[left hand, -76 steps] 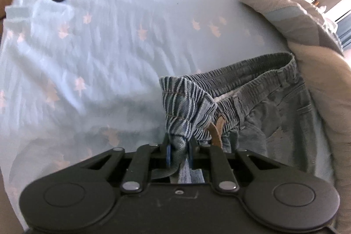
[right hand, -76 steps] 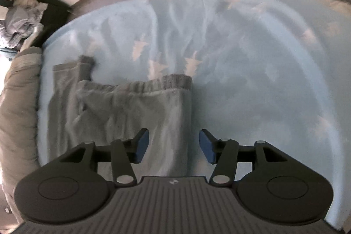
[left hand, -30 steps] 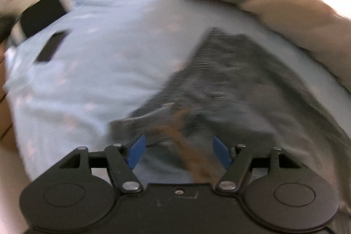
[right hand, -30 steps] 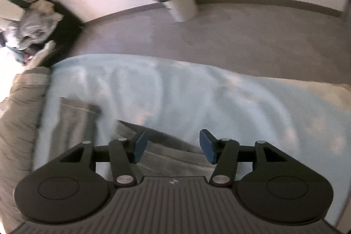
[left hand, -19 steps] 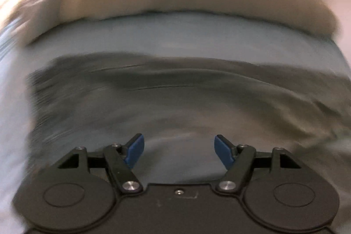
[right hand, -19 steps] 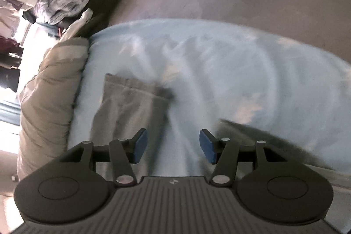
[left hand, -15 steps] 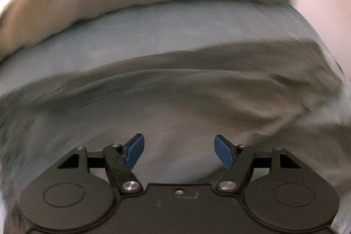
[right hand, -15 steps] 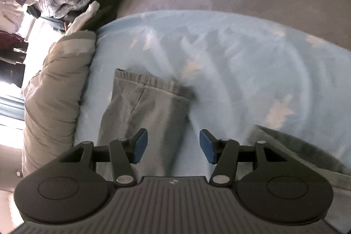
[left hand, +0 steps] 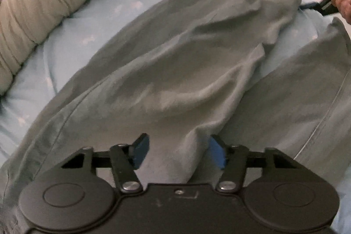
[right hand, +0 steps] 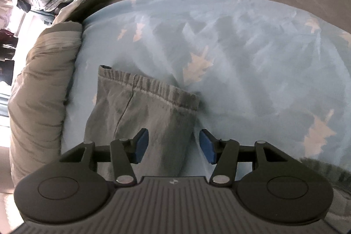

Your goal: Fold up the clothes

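My left hand-held gripper (left hand: 178, 151) is closing around a raised fold of the grey trousers (left hand: 175, 63), pads not yet pressing. My right hand-held gripper (right hand: 173, 146) closes unclenched over a leg. The trousers lie on the bed (right hand: 252, 54), stretching toward one o'clock.

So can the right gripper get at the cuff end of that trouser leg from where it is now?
Probably yes. The right gripper hangs over the trouser leg, its closing jaws not yet pressing the cloth, and the cuff lies just ahead on the blue sheet with nothing on it.
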The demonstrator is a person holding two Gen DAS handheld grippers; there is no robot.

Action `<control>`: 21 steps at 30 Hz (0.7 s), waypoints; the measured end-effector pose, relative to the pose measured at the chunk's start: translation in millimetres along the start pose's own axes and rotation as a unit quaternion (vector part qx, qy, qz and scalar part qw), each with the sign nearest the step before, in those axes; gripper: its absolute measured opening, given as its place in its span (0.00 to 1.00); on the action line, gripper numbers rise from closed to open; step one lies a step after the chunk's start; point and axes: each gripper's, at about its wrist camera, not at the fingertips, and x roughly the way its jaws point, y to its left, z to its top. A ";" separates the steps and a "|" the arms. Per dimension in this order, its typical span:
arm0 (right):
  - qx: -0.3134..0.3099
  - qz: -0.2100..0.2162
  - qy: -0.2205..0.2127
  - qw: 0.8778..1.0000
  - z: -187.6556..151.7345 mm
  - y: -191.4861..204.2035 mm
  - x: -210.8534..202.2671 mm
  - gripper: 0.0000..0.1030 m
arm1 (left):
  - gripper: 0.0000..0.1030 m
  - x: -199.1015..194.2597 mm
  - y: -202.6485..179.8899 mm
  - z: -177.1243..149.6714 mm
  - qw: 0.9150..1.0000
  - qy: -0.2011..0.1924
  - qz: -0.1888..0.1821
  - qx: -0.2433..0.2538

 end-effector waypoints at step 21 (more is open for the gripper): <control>0.059 0.037 -0.076 0.995 -35.7 -35.3 -72.9 0.01 | 0.01 -36.5 35.3 -3.3 0.996 -0.043 -0.045 -0.057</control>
